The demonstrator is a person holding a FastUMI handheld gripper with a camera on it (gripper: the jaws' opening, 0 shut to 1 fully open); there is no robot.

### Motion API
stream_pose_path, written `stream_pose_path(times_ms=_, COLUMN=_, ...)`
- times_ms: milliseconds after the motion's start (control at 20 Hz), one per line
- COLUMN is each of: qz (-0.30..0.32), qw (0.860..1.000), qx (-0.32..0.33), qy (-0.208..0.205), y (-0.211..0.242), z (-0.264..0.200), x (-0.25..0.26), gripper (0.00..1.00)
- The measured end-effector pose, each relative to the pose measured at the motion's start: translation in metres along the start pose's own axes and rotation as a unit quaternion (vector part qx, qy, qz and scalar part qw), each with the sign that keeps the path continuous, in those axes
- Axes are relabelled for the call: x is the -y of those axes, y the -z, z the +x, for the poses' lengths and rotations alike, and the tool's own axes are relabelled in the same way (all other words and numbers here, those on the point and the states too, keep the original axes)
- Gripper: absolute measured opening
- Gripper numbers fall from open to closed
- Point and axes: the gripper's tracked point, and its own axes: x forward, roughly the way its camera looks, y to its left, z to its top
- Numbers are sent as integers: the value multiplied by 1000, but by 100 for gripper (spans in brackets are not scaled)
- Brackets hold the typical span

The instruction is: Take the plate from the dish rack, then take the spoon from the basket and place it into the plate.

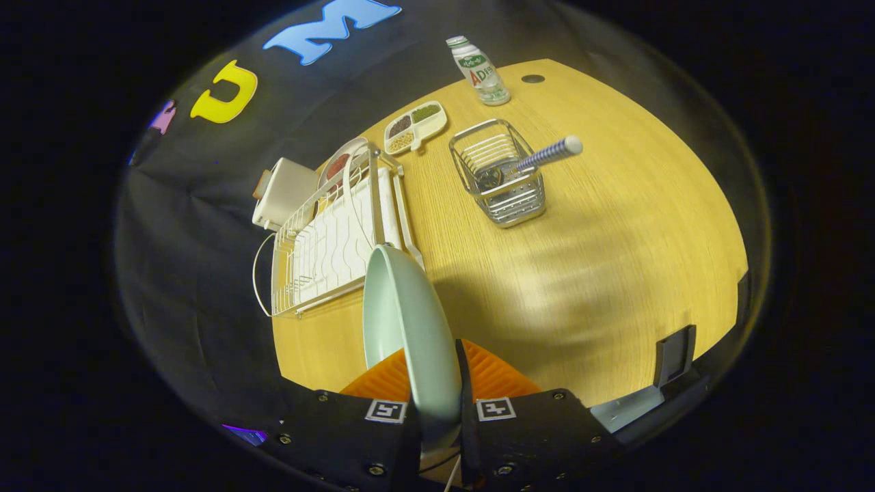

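Note:
A pale green plate (409, 328) stands on edge between my two orange fingers (495, 374), and my gripper (437, 383) is shut on its rim. I hold it in the air above the wooden table (615, 260), just this side of the white wire dish rack (328, 246). Beyond the fingers and to the right of the rack stands a metal wire basket (502, 174). A spoon with a blue-and-white striped handle (547, 154) leans out of the basket, its bowl down inside.
A divided white dish of dried beans (415, 126) and a small drink bottle (480, 72) stand at the table's far side. A red-patterned plate (338, 164) sits in the rack's far end, next to a white box (284, 191). A dark clamp (673, 355) grips the table's near right edge.

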Motion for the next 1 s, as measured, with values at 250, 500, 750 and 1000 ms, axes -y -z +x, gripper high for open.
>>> stream_pose_path(times_ms=250, qz=16, qw=999, qx=-22, qy=-24, y=14, z=23, x=12, gripper=23)
stream_pose_path(times_ms=500, qz=10, qw=998, qx=-23, qy=-64, y=13, z=40, x=11, gripper=23)
stream_pose_path(times_ms=750, qz=11, qw=996, qx=-25, qy=-83, y=18, z=63, x=26, gripper=23)
stream_pose_path(times_ms=1000, qz=46, qw=993, qx=-21, qy=-111, y=16, z=71, x=35, gripper=23)
